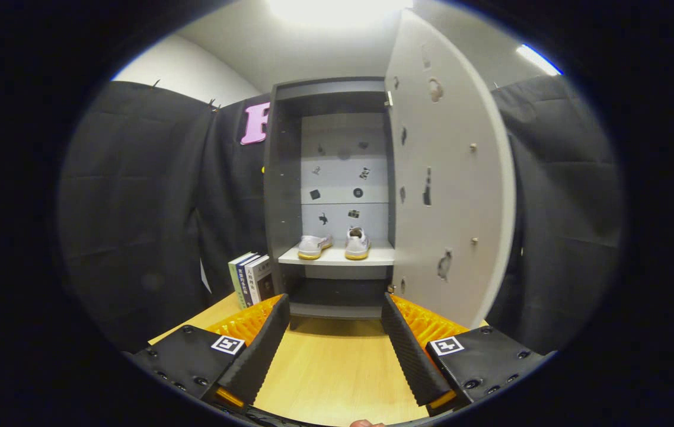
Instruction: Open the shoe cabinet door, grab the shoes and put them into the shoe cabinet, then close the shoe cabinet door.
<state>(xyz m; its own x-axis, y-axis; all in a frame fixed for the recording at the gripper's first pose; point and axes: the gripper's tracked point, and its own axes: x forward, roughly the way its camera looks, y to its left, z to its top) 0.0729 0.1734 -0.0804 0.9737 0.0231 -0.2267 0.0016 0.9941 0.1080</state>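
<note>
Gripper jaws apart, empty, over tabletop. Shoes already on cabinet shelf, straight ahead beyond jaws. Door open, ahead-right, edge-on; closing means pushing it leftward.

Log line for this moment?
gripper: open, empty | shoes: both on cabinet shelf | cabinet door: open, ahead right | next: close door

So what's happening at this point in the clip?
A person holds the gripper open above the wooden table, facing the shoe cabinet. The cabinet door is swung open, and both shoes already sit on the shelf. Nothing is between the fingers; closing the door is what's left.
</note>
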